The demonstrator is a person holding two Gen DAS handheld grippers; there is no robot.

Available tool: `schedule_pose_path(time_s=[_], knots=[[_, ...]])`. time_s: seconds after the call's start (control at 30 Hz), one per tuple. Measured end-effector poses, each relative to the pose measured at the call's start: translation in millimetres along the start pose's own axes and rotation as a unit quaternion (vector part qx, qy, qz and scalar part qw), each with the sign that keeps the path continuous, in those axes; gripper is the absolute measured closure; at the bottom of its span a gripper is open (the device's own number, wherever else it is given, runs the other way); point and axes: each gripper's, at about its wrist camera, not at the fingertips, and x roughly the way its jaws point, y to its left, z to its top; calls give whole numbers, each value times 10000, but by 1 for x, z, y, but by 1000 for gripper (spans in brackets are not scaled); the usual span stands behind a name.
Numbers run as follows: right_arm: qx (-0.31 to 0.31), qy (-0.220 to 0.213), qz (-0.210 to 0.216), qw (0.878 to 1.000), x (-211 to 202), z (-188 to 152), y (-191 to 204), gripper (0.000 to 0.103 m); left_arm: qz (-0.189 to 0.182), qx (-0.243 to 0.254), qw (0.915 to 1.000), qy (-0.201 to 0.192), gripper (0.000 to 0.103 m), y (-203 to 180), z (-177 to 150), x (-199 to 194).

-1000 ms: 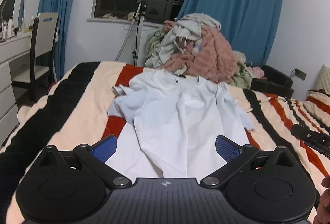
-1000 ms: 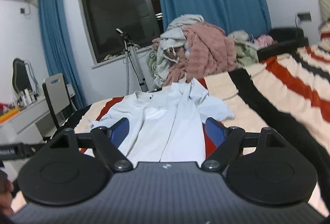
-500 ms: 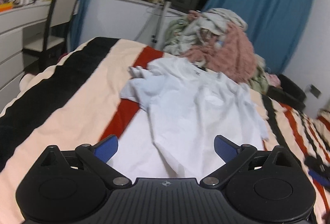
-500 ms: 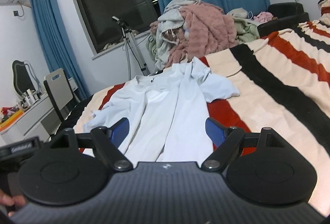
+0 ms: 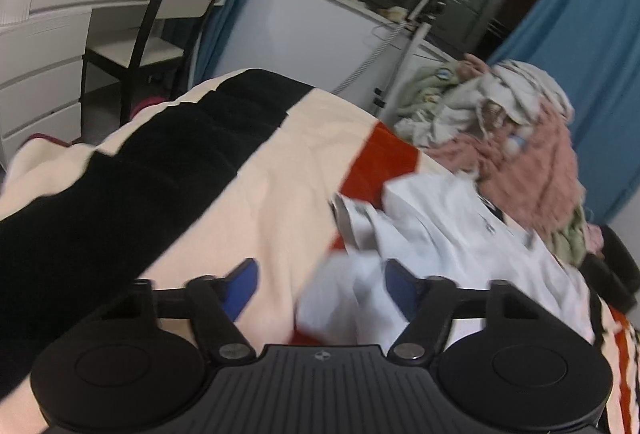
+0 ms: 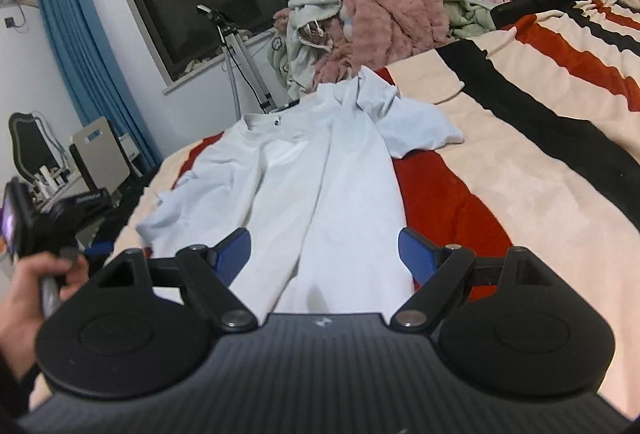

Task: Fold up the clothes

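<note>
Between the closing jaws of the left gripper [image 5: 316, 290] a bunched edge of the white T-shirt [image 6: 312, 186] is seen, near its sleeve; whether the pads already press on the cloth cannot be told through the blur. The jaws of the right gripper [image 6: 324, 254] are held released, wide apart, with the shirt's lower hem lying just ahead between them but not pinched. The shirt is spread front-up on the striped bed [image 6: 520, 162], presumably so that sides can be turned inward. Beyond the collar, a pile of clothes [image 6: 372, 14] is left, probably awaiting folding.
</note>
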Motion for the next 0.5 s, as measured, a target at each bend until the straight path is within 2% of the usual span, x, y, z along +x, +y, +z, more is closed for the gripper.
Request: schedule_pose_path(time_s=[0.07, 0.1, 0.23, 0.3, 0.33, 0.4, 0.47, 0.5], knots=[[70, -31, -136, 9999, 11, 0, -6, 21, 110, 30, 9999, -67, 49, 1, 9, 28], [136, -46, -232, 9996, 17, 1, -10, 21, 82, -32, 9999, -83, 49, 1, 12, 39], [497, 77, -340, 9982, 43, -1, -27, 21, -383, -458, 9982, -78, 48, 11, 22, 73], [565, 191, -371, 9975, 57, -3, -31, 21, -552, -440, 9974, -113, 48, 12, 24, 84], [559, 216, -380, 9975, 62, -4, -31, 21, -625, -253, 9976, -123, 48, 8, 24, 88], [546, 266, -396, 9974, 72, -5, -31, 21, -768, 140, 9968, -142, 56, 2, 25, 96], [490, 271, -405, 9976, 78, -6, -29, 20, -871, 432, 9952, 95, 82, -8, 25, 107], [461, 274, -413, 9977, 80, -6, -29, 19, -919, 561, 9939, 246, 88, -13, 24, 112]])
